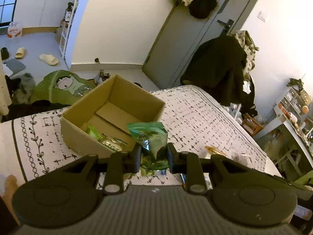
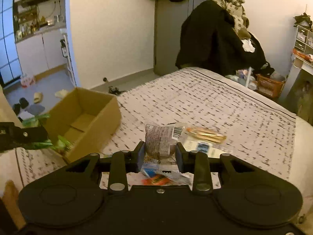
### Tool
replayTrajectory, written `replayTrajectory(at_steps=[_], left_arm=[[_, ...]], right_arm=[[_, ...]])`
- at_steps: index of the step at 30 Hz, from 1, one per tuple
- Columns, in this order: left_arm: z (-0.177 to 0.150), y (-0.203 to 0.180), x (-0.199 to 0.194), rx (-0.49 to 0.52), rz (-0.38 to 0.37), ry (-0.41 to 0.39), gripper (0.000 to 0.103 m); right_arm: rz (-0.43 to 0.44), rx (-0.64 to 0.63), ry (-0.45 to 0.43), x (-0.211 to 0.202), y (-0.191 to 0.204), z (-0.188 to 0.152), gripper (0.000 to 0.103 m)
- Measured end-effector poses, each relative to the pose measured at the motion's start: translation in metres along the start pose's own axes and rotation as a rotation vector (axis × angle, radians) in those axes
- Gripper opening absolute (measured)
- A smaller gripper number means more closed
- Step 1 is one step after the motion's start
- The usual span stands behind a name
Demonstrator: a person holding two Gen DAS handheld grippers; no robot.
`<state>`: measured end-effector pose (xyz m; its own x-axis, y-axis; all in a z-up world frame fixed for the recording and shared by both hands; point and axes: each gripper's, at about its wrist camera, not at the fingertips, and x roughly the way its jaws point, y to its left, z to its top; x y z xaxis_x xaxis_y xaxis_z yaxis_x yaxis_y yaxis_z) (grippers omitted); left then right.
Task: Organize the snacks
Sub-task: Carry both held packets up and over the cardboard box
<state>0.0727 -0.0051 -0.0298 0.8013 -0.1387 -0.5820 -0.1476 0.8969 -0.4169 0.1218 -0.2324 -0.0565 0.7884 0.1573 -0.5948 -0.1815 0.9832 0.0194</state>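
My left gripper (image 1: 154, 151) is shut on a green snack bag (image 1: 151, 137), held above the bed just in front of the cardboard box's near right corner. The open cardboard box (image 1: 78, 135) stands on the bed with green and silver packets (image 1: 105, 140) at its near wall. My right gripper (image 2: 159, 150) is shut on a clear-wrapped brown round snack (image 2: 159, 143) with a barcode label, lifted over the bed to the right of the box (image 2: 105, 117). The left gripper (image 2: 19, 135) with its green bag shows at the left edge of the right wrist view.
More wrapped snacks lie on the patterned bedspread (image 2: 225, 105): an orange-brown packet (image 2: 205, 135), a blue and white packet (image 2: 203, 146), and red and blue ones (image 2: 156, 178) under my right gripper. A chair piled with dark clothes (image 2: 215, 37) stands beyond the bed. Slippers (image 1: 49, 59) lie on the floor.
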Motion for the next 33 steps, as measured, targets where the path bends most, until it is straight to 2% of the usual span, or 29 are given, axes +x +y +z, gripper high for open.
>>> replayTrajectory(at_steps=[3,9,21,29,33], left_arm=[[0.005,0.005,-0.002,-0.007,0.011,-0.012,0.025],[0.013,0.018,-0.004,-0.017,0.035,-0.027,0.025],[0.036,0.049,0.008,-0.041,0.092,-0.057,0.025],[0.05,0.064,0.027,-0.057,0.109,-0.051,0.025],[0.058,0.07,0.04,-0.092,0.113,-0.01,0.025]], right_arm=[[0.031,0.005,-0.014,-0.001,0.008,0.004,0.032],[0.035,0.039,-0.041,0.002,0.015,0.011,0.032],[0.11,0.065,-0.049,0.015,0.038,0.019,0.032],[0.15,0.061,-0.038,0.031,0.058,0.025,0.032],[0.167,0.086,-0.031,0.042,0.062,0.03,0.032]])
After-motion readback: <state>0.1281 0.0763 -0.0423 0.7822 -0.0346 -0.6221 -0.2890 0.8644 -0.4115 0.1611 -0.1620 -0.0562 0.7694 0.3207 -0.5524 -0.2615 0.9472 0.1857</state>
